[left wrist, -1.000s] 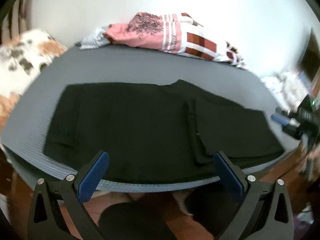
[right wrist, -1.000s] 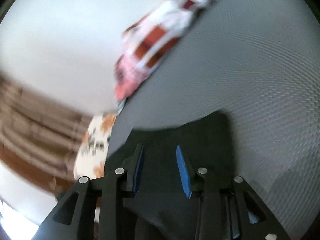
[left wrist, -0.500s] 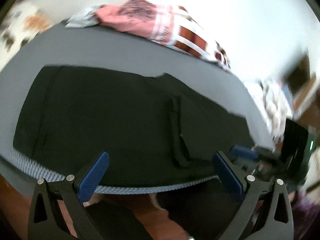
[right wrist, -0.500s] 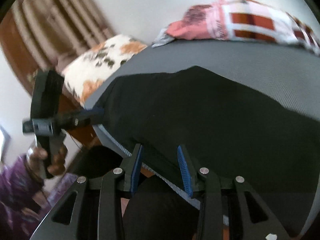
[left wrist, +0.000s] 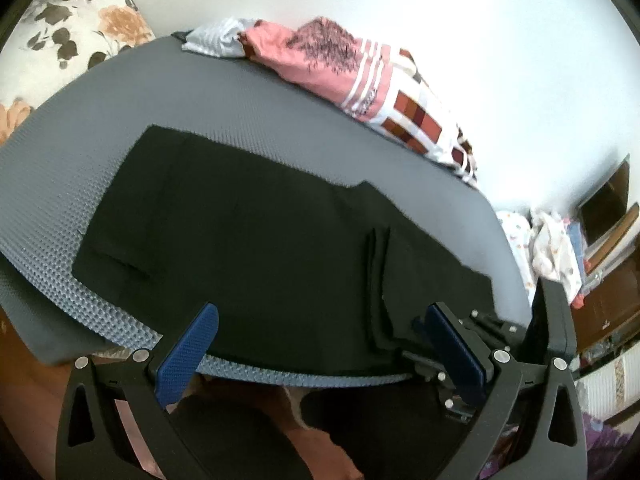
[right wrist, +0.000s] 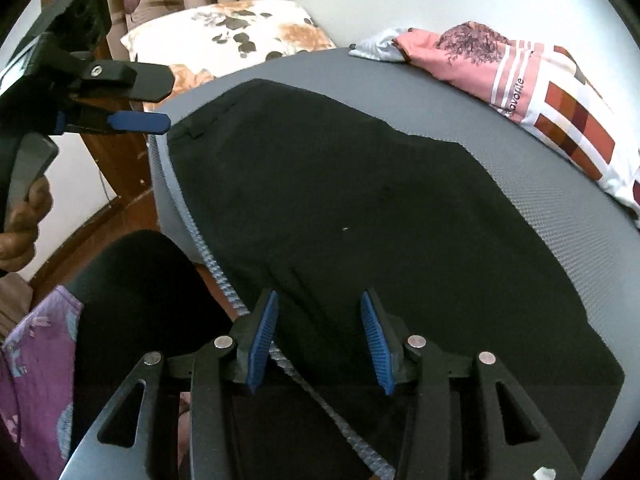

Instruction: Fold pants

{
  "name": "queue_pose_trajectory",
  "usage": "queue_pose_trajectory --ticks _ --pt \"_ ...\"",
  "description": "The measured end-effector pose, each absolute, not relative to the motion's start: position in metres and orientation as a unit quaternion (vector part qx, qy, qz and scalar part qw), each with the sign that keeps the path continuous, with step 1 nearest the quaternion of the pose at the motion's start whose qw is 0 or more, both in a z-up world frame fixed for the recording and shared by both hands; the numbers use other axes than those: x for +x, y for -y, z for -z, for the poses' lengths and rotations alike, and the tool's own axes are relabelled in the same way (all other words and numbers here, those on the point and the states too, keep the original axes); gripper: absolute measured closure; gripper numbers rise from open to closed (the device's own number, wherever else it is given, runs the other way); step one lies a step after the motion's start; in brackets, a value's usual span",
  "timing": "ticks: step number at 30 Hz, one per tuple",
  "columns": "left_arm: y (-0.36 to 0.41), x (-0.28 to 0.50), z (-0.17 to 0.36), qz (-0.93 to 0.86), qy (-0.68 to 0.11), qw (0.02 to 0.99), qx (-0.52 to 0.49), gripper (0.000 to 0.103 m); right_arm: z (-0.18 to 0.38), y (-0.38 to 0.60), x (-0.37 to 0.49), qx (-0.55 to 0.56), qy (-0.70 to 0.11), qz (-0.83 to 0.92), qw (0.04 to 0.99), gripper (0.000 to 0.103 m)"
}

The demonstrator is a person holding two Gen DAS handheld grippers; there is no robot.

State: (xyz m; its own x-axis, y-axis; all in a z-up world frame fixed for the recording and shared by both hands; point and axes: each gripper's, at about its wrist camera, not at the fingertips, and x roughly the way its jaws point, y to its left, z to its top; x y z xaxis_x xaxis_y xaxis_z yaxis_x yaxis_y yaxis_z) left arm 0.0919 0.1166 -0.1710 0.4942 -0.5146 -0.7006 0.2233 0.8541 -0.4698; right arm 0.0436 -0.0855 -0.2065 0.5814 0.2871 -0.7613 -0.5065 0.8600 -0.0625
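Black pants [left wrist: 256,240] lie flat across the grey mat [left wrist: 60,184], with one end folded back over itself at the right [left wrist: 424,272]. My left gripper [left wrist: 320,344] hangs open and wide over the mat's near edge, holding nothing. It also shows at the upper left of the right wrist view, as the left gripper [right wrist: 166,100] held in a hand [right wrist: 20,216]. My right gripper [right wrist: 318,340] hovers over the near edge of the pants [right wrist: 340,200]. Its jaws are opening and the blue pads [right wrist: 262,344] pinch no cloth. Its black body [left wrist: 550,320] sits just behind my left gripper's right finger.
A pile of pink and checked clothes [left wrist: 360,80] lies along the mat's far side by the white wall. A floral pillow [right wrist: 232,36] is at the far left corner. The person's dark-clothed legs [right wrist: 136,280] and wooden floor are below the mat's edge. Furniture and cloths [left wrist: 560,248] stand at right.
My right gripper rolled upright and swung back from over the pants to their near edge, its jaws widening. My left gripper rolled and shifted slightly; the right gripper now sits close beside its right finger.
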Motion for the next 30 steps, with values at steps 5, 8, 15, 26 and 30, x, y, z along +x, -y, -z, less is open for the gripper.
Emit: queue_pose_trajectory --ticks 5,8,15,26,30 --pt "-0.111 0.093 0.183 0.222 -0.473 0.836 -0.167 0.001 0.210 0.080 0.050 -0.155 -0.404 -0.226 0.872 0.066" --pt "-0.110 0.092 0.182 0.222 -0.473 0.836 -0.167 0.001 0.211 0.083 0.055 -0.134 -0.416 -0.230 0.870 0.078" --pt "-0.109 0.092 0.184 0.218 -0.475 0.837 -0.163 0.001 0.203 0.086 0.051 -0.103 -0.411 -0.234 0.875 0.096" --pt "-0.110 0.094 0.193 0.209 -0.488 0.831 -0.166 0.001 0.201 0.090 0.042 -0.073 -0.410 -0.250 0.874 0.096" --pt "-0.109 0.095 0.196 0.206 -0.496 0.827 -0.168 0.001 0.199 0.088 0.040 -0.074 -0.406 -0.260 0.873 0.096"
